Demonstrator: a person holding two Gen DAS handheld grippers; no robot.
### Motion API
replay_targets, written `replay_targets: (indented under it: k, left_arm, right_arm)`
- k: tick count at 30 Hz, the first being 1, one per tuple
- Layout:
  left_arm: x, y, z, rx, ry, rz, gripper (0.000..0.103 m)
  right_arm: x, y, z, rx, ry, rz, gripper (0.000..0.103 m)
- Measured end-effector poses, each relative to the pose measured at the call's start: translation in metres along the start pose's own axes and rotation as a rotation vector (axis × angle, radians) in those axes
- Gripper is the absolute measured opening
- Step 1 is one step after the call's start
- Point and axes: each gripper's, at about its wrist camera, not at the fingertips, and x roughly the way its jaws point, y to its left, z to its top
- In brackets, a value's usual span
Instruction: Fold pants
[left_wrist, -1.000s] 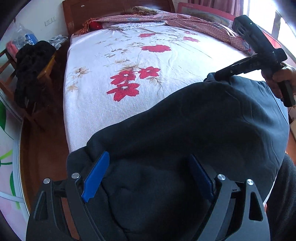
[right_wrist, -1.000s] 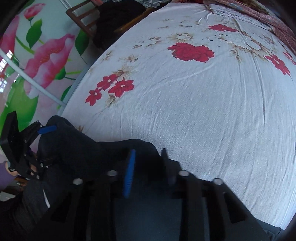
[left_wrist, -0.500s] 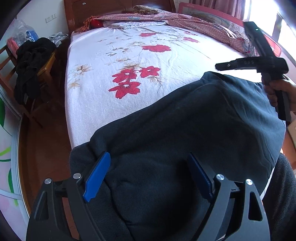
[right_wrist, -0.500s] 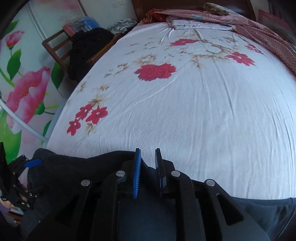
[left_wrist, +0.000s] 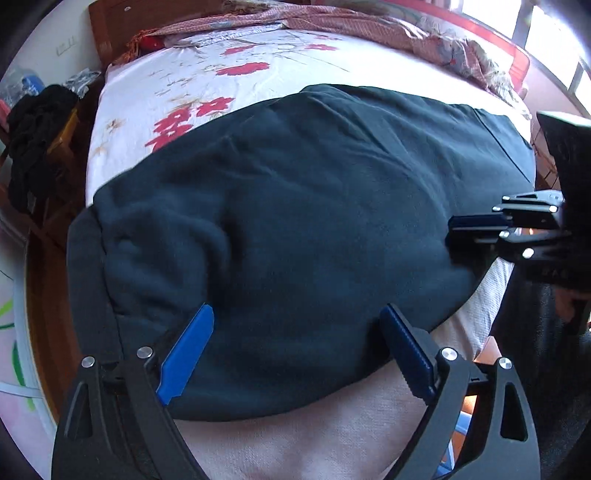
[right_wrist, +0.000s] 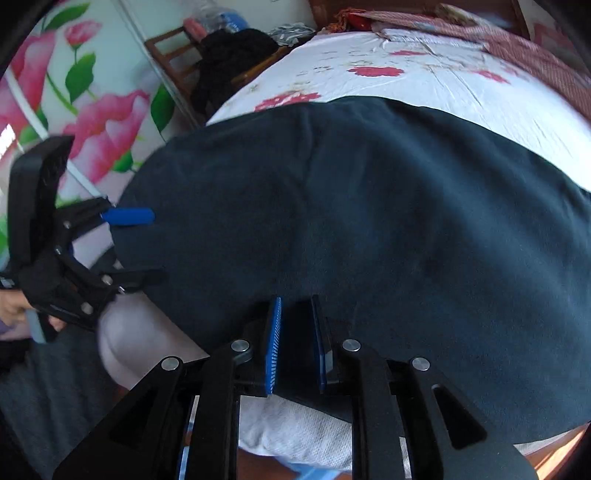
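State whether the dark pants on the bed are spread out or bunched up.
Spread out: the dark pants lie broad across the floral bed sheet, with only soft wrinkles near one end.

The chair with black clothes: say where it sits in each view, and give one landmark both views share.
Left wrist: the chair is at the left edge, beside the bed.
Right wrist: the chair is at top, left of centre, beside the bed.
Shared landmark: the pants, spread on the bed.
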Motion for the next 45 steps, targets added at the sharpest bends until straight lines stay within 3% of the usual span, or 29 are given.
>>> replay_targets:
  k: [2, 4, 6, 9, 11, 15, 18, 20, 22, 25, 29, 33, 39, 41, 43, 45]
  left_arm:
    - [-0.003, 0.004, 0.001, -0.024, -0.001, -0.009, 0.091]
    - [-0.002, 0.002, 0.003, -0.024, 0.004, 0.003, 0.091]
    - [-0.003, 0.001, 0.004, -0.022, 0.005, 0.01, 0.091]
    - [-0.008, 0.0, 0.007, -0.059, 0.01, 0.039, 0.091]
    - [-0.012, 0.001, 0.005, -0.106, -0.003, 0.046, 0.097]
    - [-0.002, -0.002, 0.001, -0.11, 0.002, 0.072, 0.1]
    - [0.002, -0.004, 0.005, -0.118, 0.011, 0.095, 0.101]
    - [0.004, -0.006, 0.006, -0.121, 0.016, 0.109, 0.101]
    - [0.004, -0.007, 0.006, -0.118, 0.02, 0.118, 0.101]
    - [0.003, -0.007, 0.006, -0.118, 0.026, 0.12, 0.101]
    - [0.005, -0.009, 0.007, -0.116, 0.036, 0.136, 0.101]
    - [0.007, -0.011, 0.009, -0.114, 0.042, 0.149, 0.101]
    - [0.007, -0.011, 0.008, -0.115, 0.043, 0.15, 0.101]
    - [0.007, -0.011, 0.008, -0.116, 0.041, 0.15, 0.101]
    - [0.007, -0.012, 0.008, -0.115, 0.039, 0.149, 0.101]
    - [0.007, -0.012, 0.008, -0.116, 0.037, 0.147, 0.101]
  right_arm:
    - [0.0, 0.008, 0.003, -0.051, 0.0, -0.048, 0.016]
    - [-0.004, -0.002, 0.009, -0.01, 0.026, -0.008, 0.016]
    - [-0.024, -0.039, 0.013, 0.185, -0.025, 0.063, 0.027]
    - [-0.078, -0.132, -0.009, 0.589, -0.234, 0.146, 0.06]
    - [-0.114, -0.199, -0.046, 0.832, -0.374, 0.157, 0.061]
    - [-0.169, -0.308, -0.127, 1.153, -0.521, -0.077, 0.061]
    - [-0.184, -0.371, -0.176, 1.359, -0.57, -0.165, 0.061]
    - [-0.187, -0.403, -0.191, 1.414, -0.536, -0.261, 0.061]
    - [-0.185, -0.429, -0.199, 1.472, -0.558, -0.281, 0.061]
    - [-0.184, -0.46, -0.222, 1.615, -0.663, -0.242, 0.061]
    - [-0.187, -0.48, -0.242, 1.668, -0.711, -0.213, 0.061]
    - [-0.182, -0.488, -0.237, 1.65, -0.675, -0.192, 0.061]
    - [-0.18, -0.488, -0.239, 1.655, -0.665, -0.184, 0.053]
    - [-0.18, -0.488, -0.242, 1.661, -0.649, -0.179, 0.047]
    - [-0.182, -0.489, -0.241, 1.639, -0.621, -0.181, 0.028]
    - [-0.188, -0.486, -0.233, 1.587, -0.583, -0.215, 0.021]
